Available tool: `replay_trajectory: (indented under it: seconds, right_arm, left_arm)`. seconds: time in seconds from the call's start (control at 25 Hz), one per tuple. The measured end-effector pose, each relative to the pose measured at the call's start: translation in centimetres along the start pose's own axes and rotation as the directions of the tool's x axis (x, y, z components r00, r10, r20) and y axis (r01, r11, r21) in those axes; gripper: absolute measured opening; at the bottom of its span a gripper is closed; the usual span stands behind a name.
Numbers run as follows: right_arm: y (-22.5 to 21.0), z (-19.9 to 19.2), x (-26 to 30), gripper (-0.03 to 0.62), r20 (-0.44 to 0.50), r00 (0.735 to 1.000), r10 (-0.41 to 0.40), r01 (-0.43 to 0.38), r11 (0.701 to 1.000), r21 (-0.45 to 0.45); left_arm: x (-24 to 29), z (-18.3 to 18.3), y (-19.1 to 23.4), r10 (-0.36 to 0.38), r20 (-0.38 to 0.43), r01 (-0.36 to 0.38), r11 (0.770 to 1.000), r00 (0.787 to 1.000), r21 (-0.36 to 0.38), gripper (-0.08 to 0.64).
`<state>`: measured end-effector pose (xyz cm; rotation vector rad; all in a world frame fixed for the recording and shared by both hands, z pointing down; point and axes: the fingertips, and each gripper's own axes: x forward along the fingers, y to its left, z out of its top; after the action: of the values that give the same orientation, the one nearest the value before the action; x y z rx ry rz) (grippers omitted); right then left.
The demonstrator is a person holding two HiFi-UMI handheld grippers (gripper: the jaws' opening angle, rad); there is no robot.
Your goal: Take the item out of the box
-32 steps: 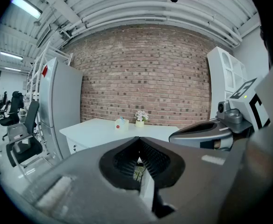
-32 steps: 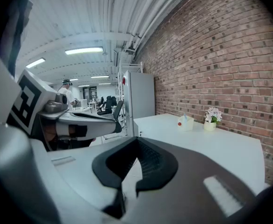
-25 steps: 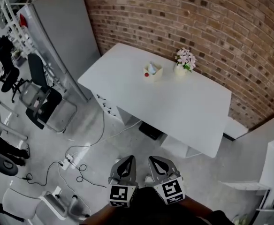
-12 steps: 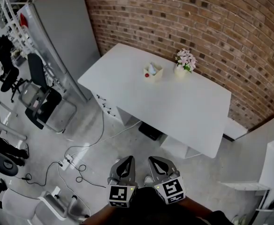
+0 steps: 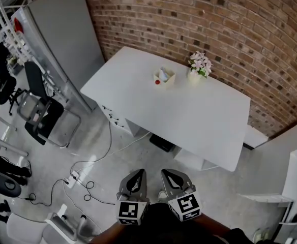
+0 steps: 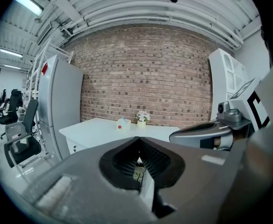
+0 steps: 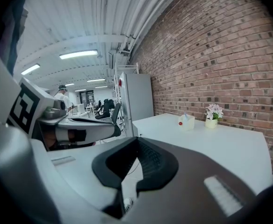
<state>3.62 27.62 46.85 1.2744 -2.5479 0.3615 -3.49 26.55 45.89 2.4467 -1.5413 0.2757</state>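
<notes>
1. The small tan open-topped cardboard box (image 5: pixel 165 77) is found upright on the white rectangular desk (image 5: pixel 189 116), toward its far edge by the red-brick wall (image 5: pixel 214 19). It stands just beside the pot of pink flowers (image 5: pixel 199 67), mouth upward. Its long axis cannot be judged at this distance.
2. A pale item (image 5: pixel 161 73) is seen projecting from the box's top, and a red round mark is noted on the side facing the desk's left end. No finer detail can be made out.
3. The left gripper (image 5: pixel 137 173) and right gripper (image 5: pixel 167 173) are held side by side low over the floor, well apart from the desk. In each gripper view the fingers are pressed together with nothing between them.
4. Black office chairs (image 5: pixel 36 100) are shown clearly only in the head view. A distant person (image 7: pixel 61 94) is shown only in the right gripper view.
</notes>
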Motion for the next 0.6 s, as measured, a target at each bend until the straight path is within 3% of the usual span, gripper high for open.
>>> replay_trajectory:
  seconds: [0.6]
  right_arm:
    - [-2.3,3.4,8.2,0.002,-0.027,0.998,-0.063,0.063,0.998,0.008]
  left_arm:
    - [5.7,2.4,7.0,-0.023,0.001,0.023,0.999,1.0,-0.022,0.005]
